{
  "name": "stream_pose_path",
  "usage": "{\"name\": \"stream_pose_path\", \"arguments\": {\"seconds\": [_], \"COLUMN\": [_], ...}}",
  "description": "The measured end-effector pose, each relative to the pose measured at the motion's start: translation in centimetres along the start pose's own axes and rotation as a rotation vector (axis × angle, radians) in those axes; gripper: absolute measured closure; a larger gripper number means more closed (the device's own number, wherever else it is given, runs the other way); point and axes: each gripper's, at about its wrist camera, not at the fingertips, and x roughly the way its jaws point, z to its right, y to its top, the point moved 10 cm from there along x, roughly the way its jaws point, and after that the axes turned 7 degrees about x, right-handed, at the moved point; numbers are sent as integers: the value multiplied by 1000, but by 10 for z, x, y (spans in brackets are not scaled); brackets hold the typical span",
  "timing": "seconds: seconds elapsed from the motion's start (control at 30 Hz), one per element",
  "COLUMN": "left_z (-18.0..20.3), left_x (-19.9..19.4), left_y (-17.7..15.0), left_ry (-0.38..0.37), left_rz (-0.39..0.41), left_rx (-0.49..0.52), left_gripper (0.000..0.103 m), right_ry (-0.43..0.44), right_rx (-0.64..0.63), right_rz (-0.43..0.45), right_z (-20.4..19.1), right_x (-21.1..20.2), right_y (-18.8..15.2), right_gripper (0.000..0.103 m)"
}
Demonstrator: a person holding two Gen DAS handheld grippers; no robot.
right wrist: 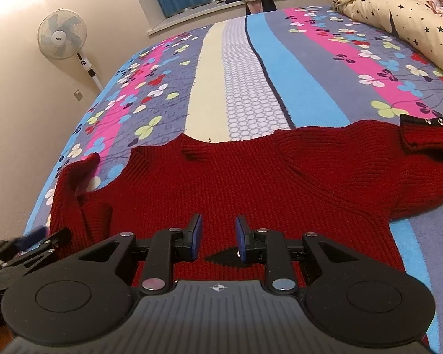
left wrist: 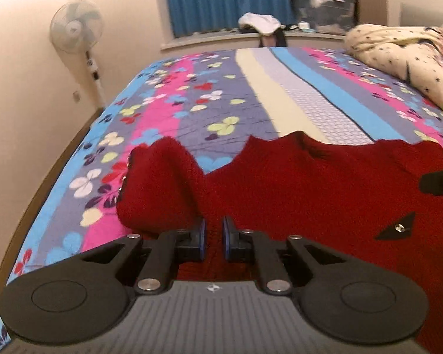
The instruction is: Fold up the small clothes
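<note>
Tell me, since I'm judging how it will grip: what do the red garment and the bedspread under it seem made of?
Red sweater: chunky rib knit, probably wool or acrylic; raised ribs and a fuzzy matte surface show. Bedspread: smooth printed woven fabric, likely cotton; flat, matte, with sharp-edged stripes and flowers.

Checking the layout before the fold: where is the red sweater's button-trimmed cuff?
In the right wrist view, the cuff lies at the far right on the floral bedspread, below the star-print quilt.

A red ribbed-knit sweater (right wrist: 251, 183) lies flat across the near end of the bed (right wrist: 251, 73), collar pointing away, one studded cuff stretched out sideways.
</note>
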Motion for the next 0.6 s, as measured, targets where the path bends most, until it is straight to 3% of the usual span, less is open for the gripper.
{"name": "stream_pose_path", "arguments": {"seconds": [0.07, 0.13, 0.2, 0.27, 0.33, 0.4, 0.53, 0.57, 0.6], "left_z": [8, 18, 41, 81, 100, 97, 66, 60, 56], "left_x": [-5, -15, -27, -35, -37, -34, -36, -37, -38], "left_y": [4, 10, 7, -24, -57, -64, -39, -35, -33], "left_ry": [32, -4, -125, -314, -360, -360, -376, -377, -379], "left_rz": [30, 73, 84, -9, -75, -114, -107, -98, -93], "left_rx": [87, 136, 238, 456, 608, 593, 391, 364, 337], "left_gripper": [92, 93, 93, 93, 93, 93, 89, 85, 65], "right_ry": [-1, -1, -1, 1, 0, -2, -2, 8, 22], "right_rx": [1, 2, 1, 4, 12, 18, 32, 40, 47], "right_rz": [0, 0, 1, 1, 4, 9, 9, 7, 3], "right_z": [0, 0, 1, 1, 2, 4, 7, 7, 7], "right_x": [0, 0, 0, 0, 0, 0, 4, 5, 6], "right_y": [0, 0, 0, 1, 3, 6, 7, 7, 6], "right_gripper": [77, 77, 77, 78, 78, 78, 78, 78, 77]}}
